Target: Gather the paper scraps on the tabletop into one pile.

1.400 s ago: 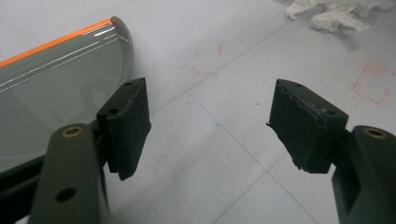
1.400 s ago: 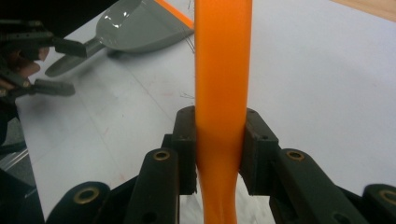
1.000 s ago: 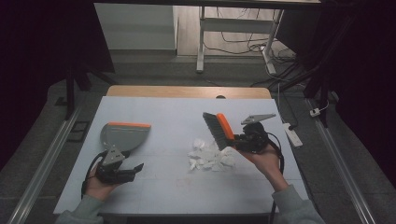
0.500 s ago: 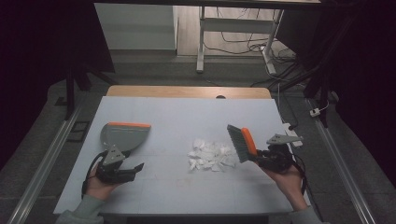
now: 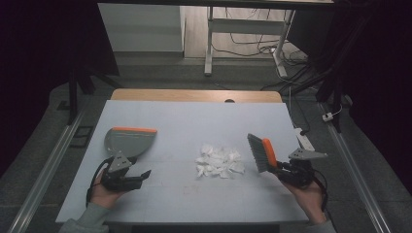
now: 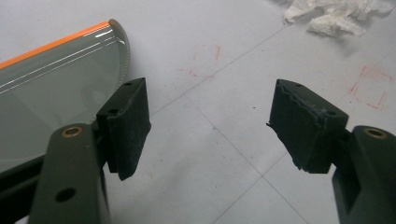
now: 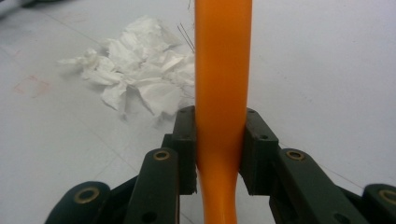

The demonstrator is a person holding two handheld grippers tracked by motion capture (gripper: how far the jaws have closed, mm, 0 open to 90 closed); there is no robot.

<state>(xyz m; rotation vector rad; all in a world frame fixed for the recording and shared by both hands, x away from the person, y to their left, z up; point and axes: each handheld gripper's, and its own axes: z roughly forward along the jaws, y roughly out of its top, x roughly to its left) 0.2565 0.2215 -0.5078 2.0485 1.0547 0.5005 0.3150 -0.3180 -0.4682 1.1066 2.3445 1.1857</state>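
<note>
- High view: the right gripper (image 5: 281,168) is clamped on the orange handle of the brush (image 5: 260,153), whose grey bristles stand ahead of the fingers and just right of the paper scraps (image 5: 219,161). The left gripper (image 5: 137,176) rests on the table (image 5: 194,116) with its fingers apart and nothing between them; the dustpan (image 5: 127,141) lies just beyond them, well apart from the scraps.
- Left gripper view: the two pads stand wide with bare table between. The dustpan (image 6: 46,88), orange-edged, lies beside the left pad (image 6: 126,123); its handle seems to run off under that jaw, though I cannot tell if they touch. The scraps (image 6: 336,16) lie far ahead of the right-hand pad.
- Right gripper view: both pads press the brush handle (image 7: 223,84) from either side, at the narrow waist near its lower end. The scraps (image 7: 135,79) sit ahead and left of the fingers.
- Handling: the brush looks light, stiff plastic and a little slick, so a grip at the waist should keep it from sliding. The scraps are feather-light, soft and likely to scatter, calling for short, gentle strokes. The dustpan is light and rigid, best taken by its handle.
- Against the earlier frames: the brush has come from above the pile's far side to lower at its right; the left gripper has stayed put.
</note>
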